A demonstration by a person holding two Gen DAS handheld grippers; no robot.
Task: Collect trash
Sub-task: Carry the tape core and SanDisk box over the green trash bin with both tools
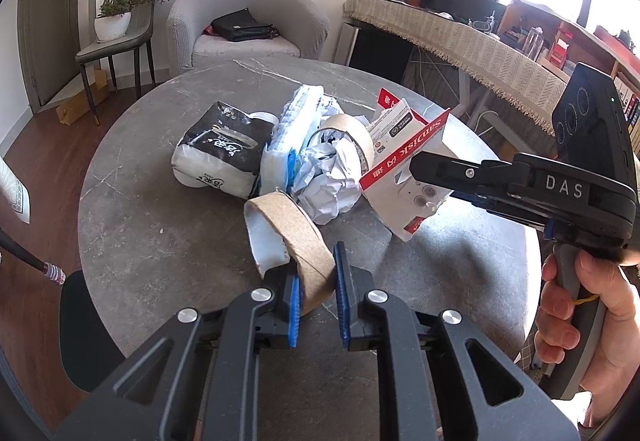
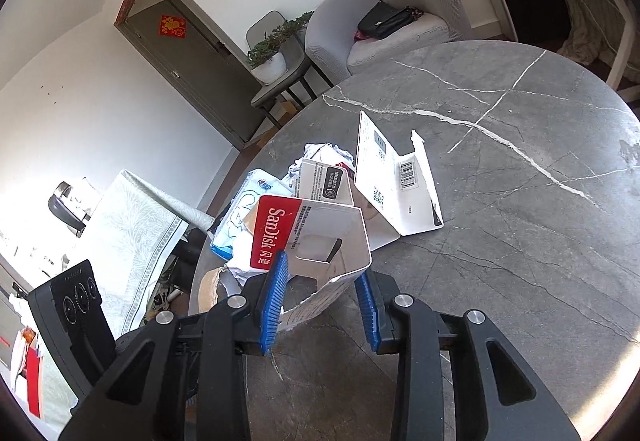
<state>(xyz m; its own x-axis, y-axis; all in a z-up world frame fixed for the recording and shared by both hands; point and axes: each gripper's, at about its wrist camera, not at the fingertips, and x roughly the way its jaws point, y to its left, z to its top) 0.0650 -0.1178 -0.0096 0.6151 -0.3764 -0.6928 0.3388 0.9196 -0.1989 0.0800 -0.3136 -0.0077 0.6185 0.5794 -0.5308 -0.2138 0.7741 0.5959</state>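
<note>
Round grey marble bench [image 1: 168,241] bearing a cluster of trash. Left gripper [image 1: 318,297]: jaws parted around the near wall of a torn cardboard tape core [image 1: 296,237], the left pad touching the outer face, the right pad just beside the inner edge; whether the wall is pinched cannot be told. Right gripper [image 2: 320,305]: jaws spread on either side of a torn SanDisk package [image 2: 308,241], the left blue pad against its red band, the right pad at its white edge; in the left wrist view the package [image 1: 404,169] is seen lifted clear of the bench. Behind it lie crumpled white paper [image 1: 332,177], a second cardboard tape core [image 1: 352,137], a blue-and-white wet-wipe pack [image 1: 292,129] and a black-and-white tissue pack [image 1: 220,153]. A white barcode card [image 2: 396,185] stands folded on the bench beyond the right jaws.
</note>
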